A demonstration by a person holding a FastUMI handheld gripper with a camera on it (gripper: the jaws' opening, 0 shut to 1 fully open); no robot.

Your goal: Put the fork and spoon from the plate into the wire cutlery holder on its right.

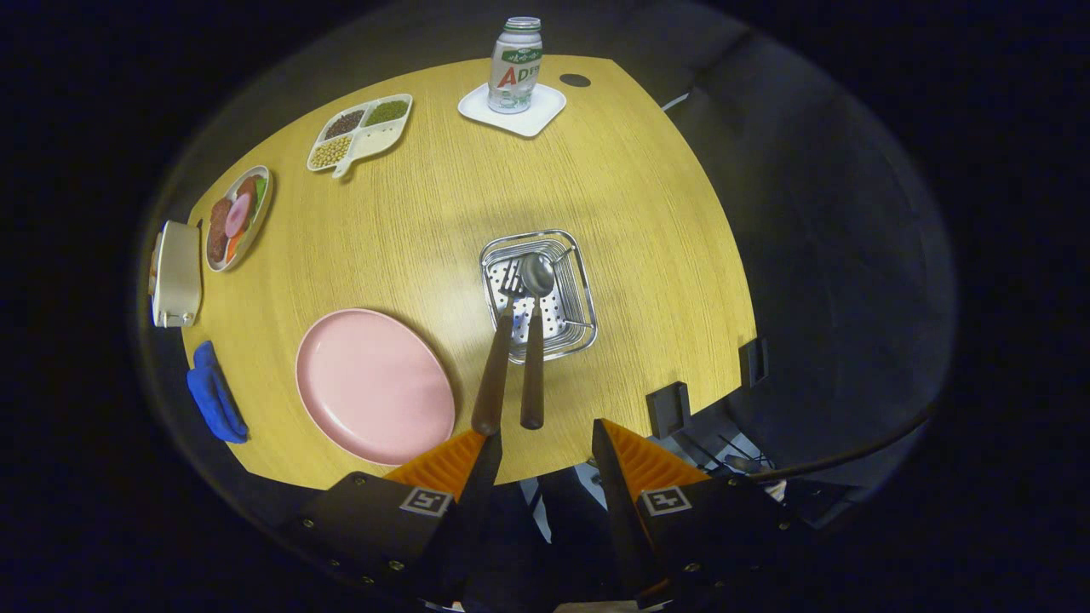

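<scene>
Fork (501,340) & spoon (534,340) both stand in wire holder (579,289) — handles up. Pink plate (375,385) bare, left of it. Gripper (541,447) released, fingers spread, holding nothing.

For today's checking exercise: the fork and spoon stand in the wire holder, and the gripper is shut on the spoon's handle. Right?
Not quite. The gripper view shows the gripper open, holding nothing. The fork and spoon do stand in the wire holder.

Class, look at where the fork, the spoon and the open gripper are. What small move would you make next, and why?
Probably just draw the gripper back. Its fingers are open and hold nothing. The fork and spoon already stand in the wire cutlery holder, and the pink plate lies bare, so the job looks done.
</scene>
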